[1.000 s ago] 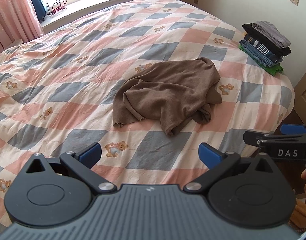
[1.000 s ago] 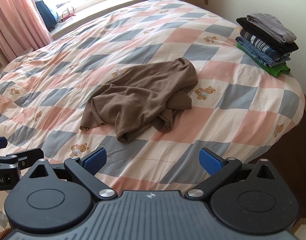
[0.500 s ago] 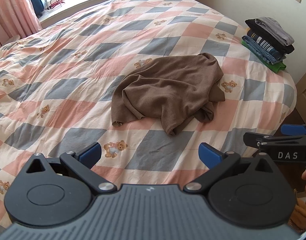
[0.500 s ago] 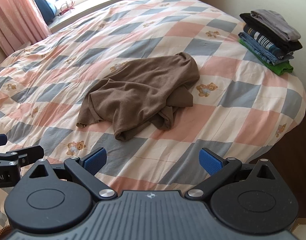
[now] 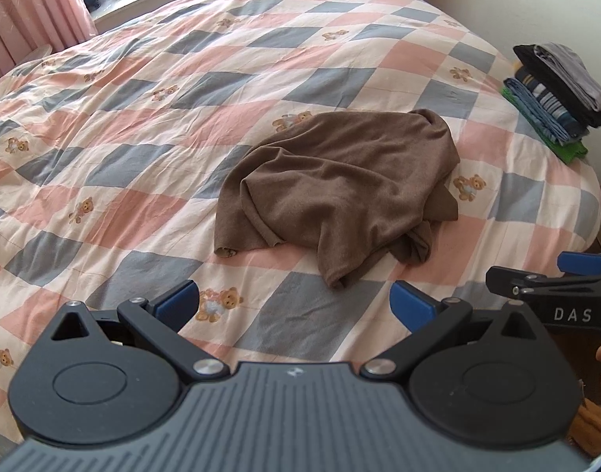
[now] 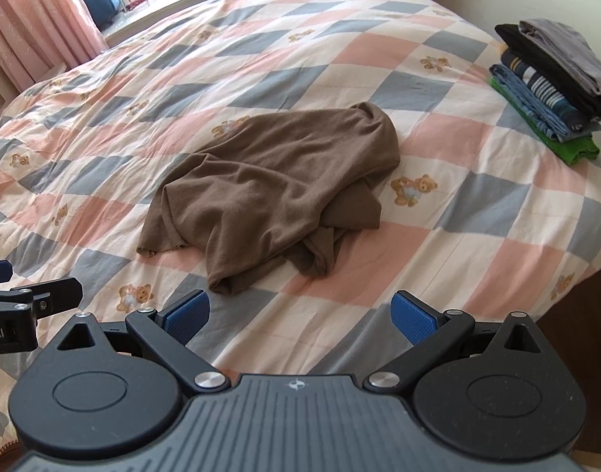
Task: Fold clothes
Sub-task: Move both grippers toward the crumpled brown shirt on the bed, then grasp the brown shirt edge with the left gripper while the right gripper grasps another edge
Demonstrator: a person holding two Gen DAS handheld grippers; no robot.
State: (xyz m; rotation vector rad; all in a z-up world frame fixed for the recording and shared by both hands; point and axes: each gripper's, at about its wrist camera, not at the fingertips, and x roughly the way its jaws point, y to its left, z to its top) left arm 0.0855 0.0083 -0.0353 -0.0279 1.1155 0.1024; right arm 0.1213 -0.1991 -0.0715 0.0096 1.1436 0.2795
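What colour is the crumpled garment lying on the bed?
Plain brown; the crumpled knit garment shows best in the left wrist view.

The garment [image 5: 340,192] is plain brown. The quilt [image 5: 143,126] has pink, grey-blue and cream diamonds with small teddy bears. The curtains [image 6: 33,27] are pink. Gripper pads [image 6: 412,316] are blue.
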